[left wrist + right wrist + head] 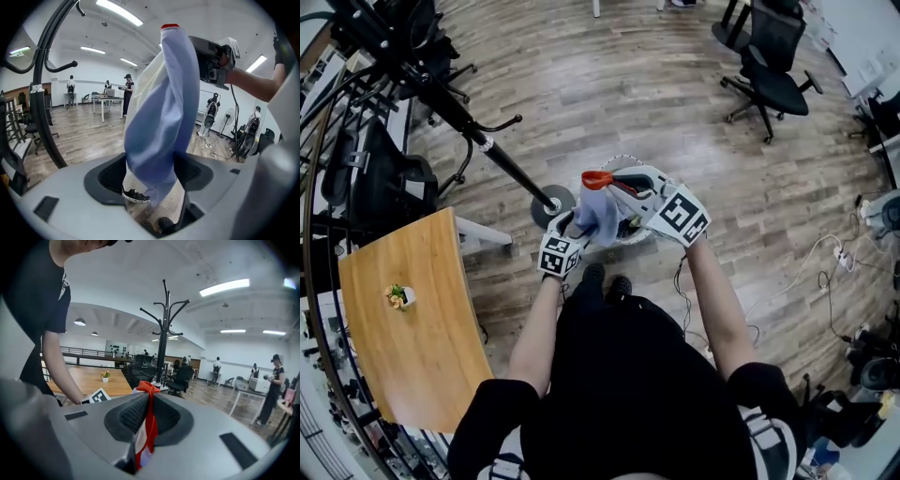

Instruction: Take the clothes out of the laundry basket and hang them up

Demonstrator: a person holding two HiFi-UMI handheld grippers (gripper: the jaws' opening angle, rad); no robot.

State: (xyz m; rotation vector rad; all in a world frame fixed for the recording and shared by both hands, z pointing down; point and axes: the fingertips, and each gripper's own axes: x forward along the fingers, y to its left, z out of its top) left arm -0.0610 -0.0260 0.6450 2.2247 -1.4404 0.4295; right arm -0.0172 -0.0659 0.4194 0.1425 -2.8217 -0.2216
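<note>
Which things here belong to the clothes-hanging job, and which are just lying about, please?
Job: blue garment, laundry basket, coat stand, right gripper (jaws shut on the red collar), left gripper (jaws open around the cloth).
Lying about: wooden table, small potted plant, office chair, floor cables.

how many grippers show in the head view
2. The left gripper is lower left of the blue garment, open around it; the right gripper is upper right of it, shut on its red edge. None hidden.
</note>
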